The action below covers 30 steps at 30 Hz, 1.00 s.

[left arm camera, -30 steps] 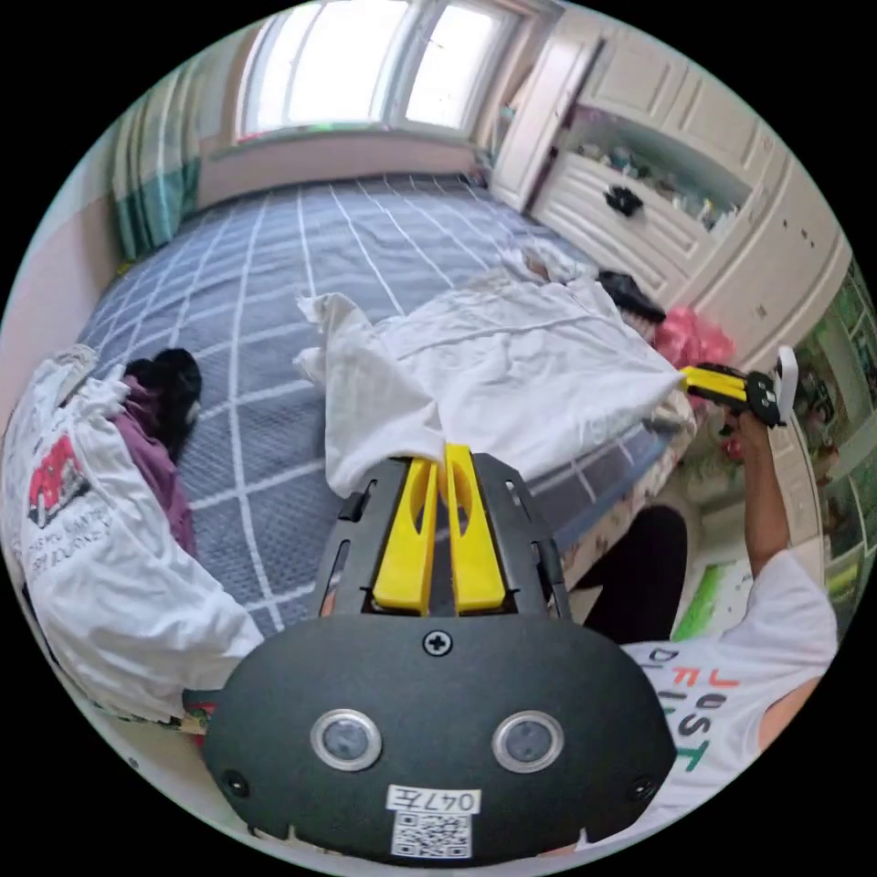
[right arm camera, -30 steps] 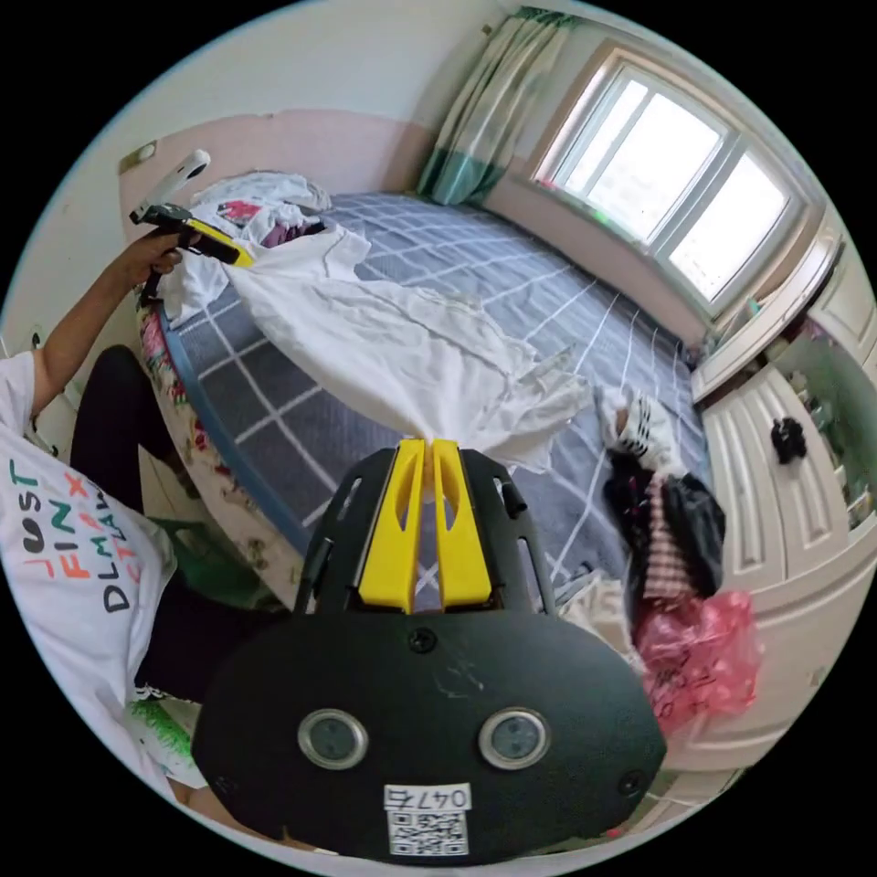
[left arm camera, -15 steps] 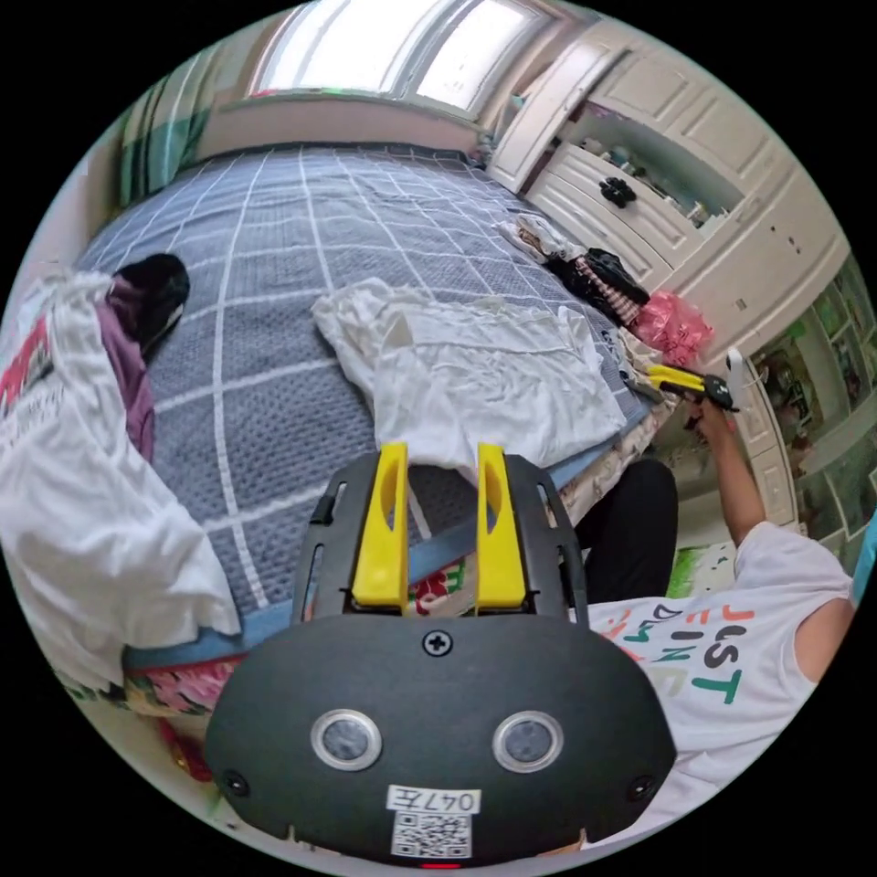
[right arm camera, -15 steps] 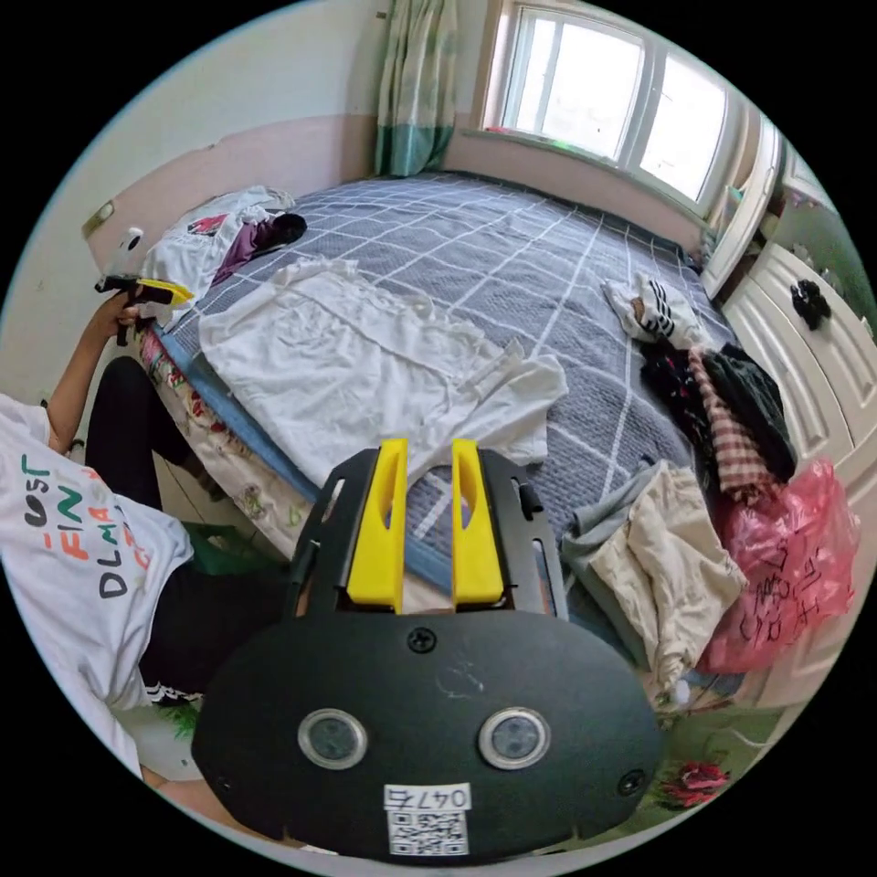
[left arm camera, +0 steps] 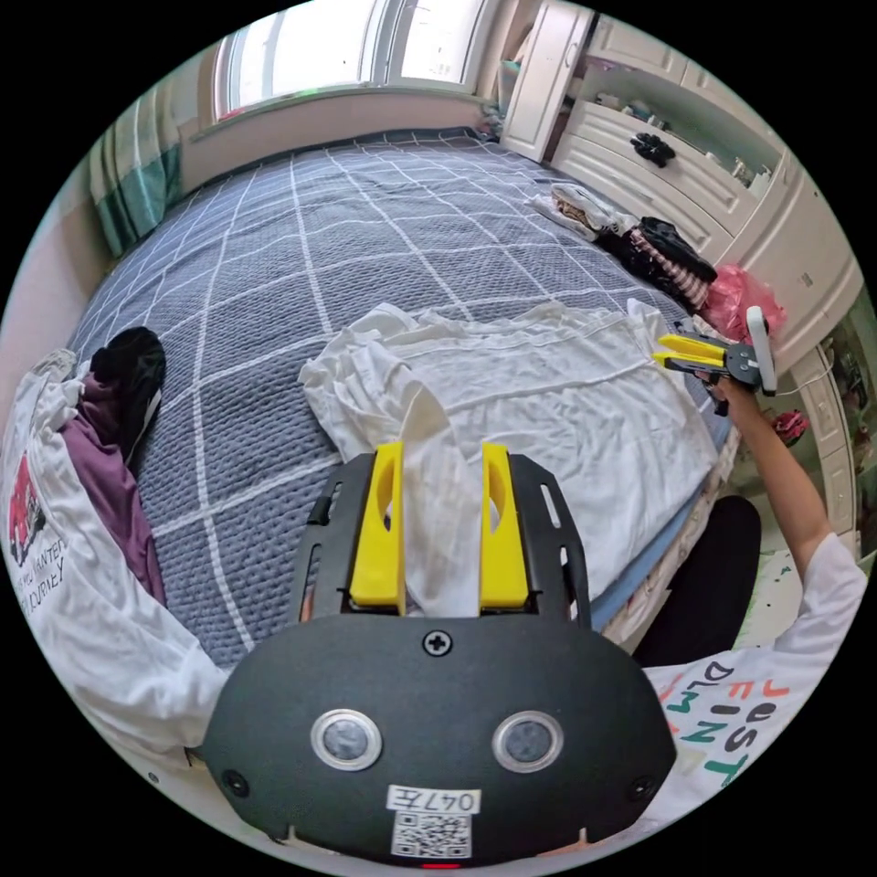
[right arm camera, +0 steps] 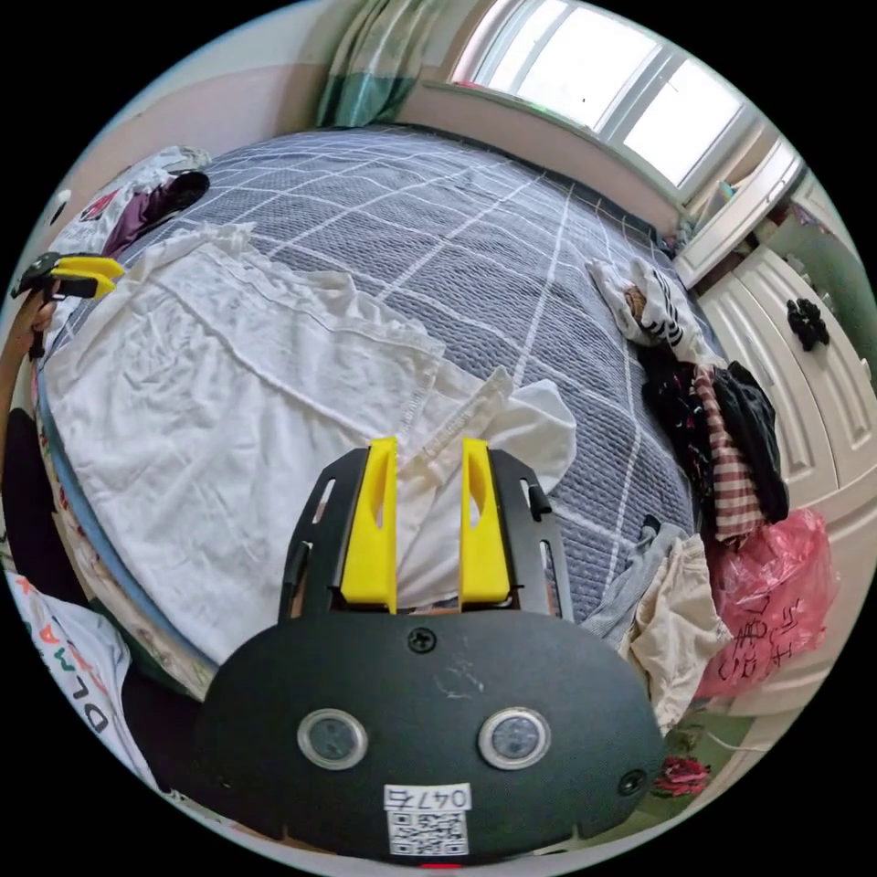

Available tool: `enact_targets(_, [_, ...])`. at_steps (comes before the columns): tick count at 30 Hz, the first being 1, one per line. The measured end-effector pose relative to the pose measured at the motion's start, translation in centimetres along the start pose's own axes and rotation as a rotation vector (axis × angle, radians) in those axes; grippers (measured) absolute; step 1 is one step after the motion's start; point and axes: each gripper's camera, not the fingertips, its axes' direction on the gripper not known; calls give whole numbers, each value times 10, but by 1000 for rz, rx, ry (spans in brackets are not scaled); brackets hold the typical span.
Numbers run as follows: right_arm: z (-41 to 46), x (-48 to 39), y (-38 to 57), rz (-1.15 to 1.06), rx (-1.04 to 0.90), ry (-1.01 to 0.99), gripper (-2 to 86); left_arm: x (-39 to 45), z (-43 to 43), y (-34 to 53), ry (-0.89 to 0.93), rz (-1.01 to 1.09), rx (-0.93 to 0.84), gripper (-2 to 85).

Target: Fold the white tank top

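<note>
Released white tank top (left arm camera: pixel 548 402), rumpled, flat.

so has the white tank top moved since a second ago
Yes. The white tank top hung stretched between both shut grippers above the grey checked bedspread; now it lies spread flat on it, both grippers open.

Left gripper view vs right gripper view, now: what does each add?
Left gripper view: left tool open over a bunched end of the white tank top; open wall shelves. Right gripper view: right tool open at the other end; beige garment at the bed edge. Both: tank top spread out, grey checked bed, pink bag.
</note>
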Motion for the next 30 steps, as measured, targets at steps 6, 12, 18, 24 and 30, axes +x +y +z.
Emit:
enact_targets(6, [36, -3, -11, 63, -81, -3, 26, 6, 19, -19, -93, 14, -30, 108])
enact_targets(12, [15, -25, -18, 6, 30, 63, 0, 0, -2, -14, -110, 26, 35, 1])
enact_targets(18, [-59, -64, 9, -281, 286, -153, 0, -37, -69, 38, 51, 40, 138, -5])
enact_targets(24, [-80, -76, 63, -518, 218, -368, 0, -81, -68, 101, 304, 39, -13, -5])
enact_targets(30, [-24, -63, 77, -419, -6, -471, -1, -111, -43, 120, 404, -45, -41, -5])
